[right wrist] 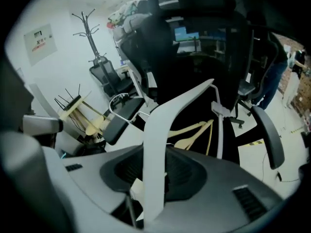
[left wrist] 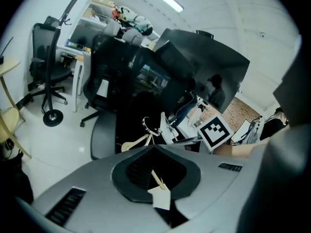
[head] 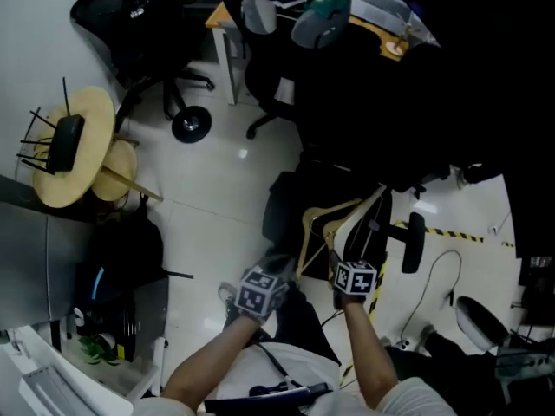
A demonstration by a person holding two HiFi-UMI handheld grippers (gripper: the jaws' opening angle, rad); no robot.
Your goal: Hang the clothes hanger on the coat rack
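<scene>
A white hanger (right wrist: 154,144) runs up between the jaws of my right gripper (right wrist: 156,181), which is shut on one of its arms. Its wire hook (right wrist: 115,101) points left. In the head view the right gripper (head: 355,277) is over a black office chair (head: 286,202) where wooden hangers (head: 334,219) lie. My left gripper (head: 258,291) is just to its left. In the left gripper view only a thin beige sliver and a white tag show in the hollow of the left gripper (left wrist: 158,181). The black coat rack (right wrist: 90,28) stands far left by the wall.
The rack's pole (left wrist: 54,57) and round base (head: 191,124) stand on the white floor among black office chairs (left wrist: 46,67). A round wooden stool (head: 78,146) with black wire legs lies at the left. Yellow-black tape (head: 442,232) and cables cross the floor at the right.
</scene>
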